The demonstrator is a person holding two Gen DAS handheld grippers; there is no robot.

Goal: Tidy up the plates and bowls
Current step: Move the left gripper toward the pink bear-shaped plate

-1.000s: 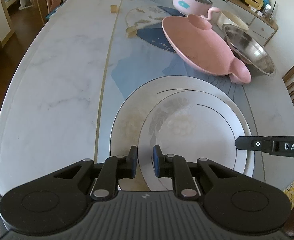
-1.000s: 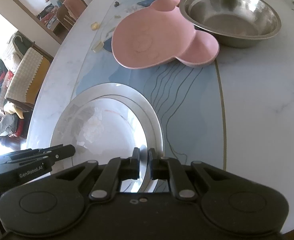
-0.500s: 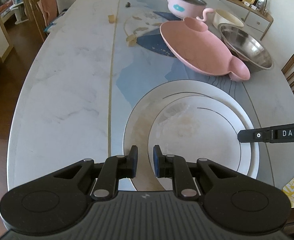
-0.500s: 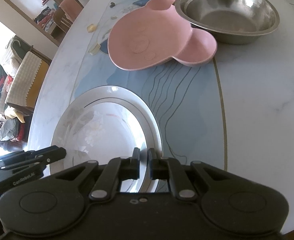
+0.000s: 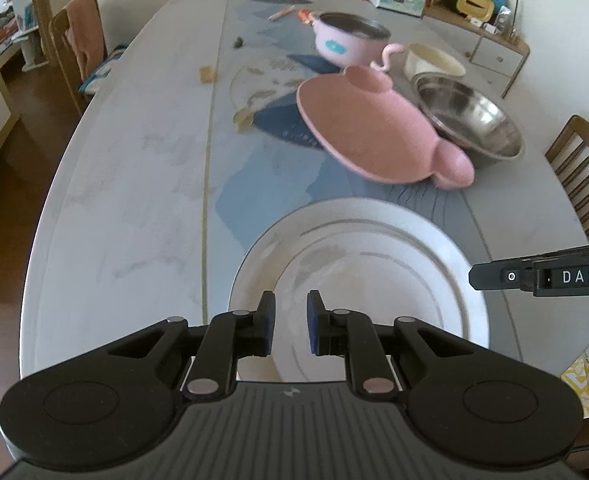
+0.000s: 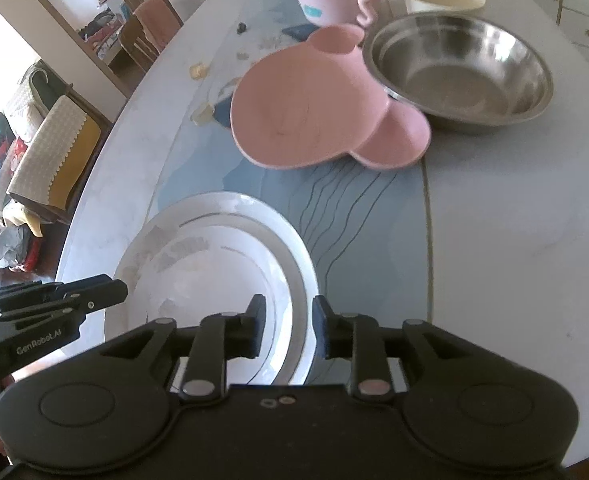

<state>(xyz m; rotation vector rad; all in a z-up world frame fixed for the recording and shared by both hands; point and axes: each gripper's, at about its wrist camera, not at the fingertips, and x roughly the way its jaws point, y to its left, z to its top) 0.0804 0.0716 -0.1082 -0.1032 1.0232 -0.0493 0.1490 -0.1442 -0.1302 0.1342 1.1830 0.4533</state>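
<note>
Right claw [image 6: 285, 330], bottom centre of its view: jaws opening, plate [image 6: 214, 280] rim between them but pads no longer pinching it like 1 s ago, so it's let go. Plate now rests inside the bigger plate [image 5: 254, 264] on the tabletop [image 5: 134, 184]; that stack looks done. Left claw [image 5: 290, 328], low centre, nearly closed, empty, lifted a bit vs before. Further up: pink plate [image 6: 306, 108], steel bowl [image 6: 458, 68], pink cup [image 5: 350, 40], cream bowl [image 5: 434, 62], prob next.
</note>
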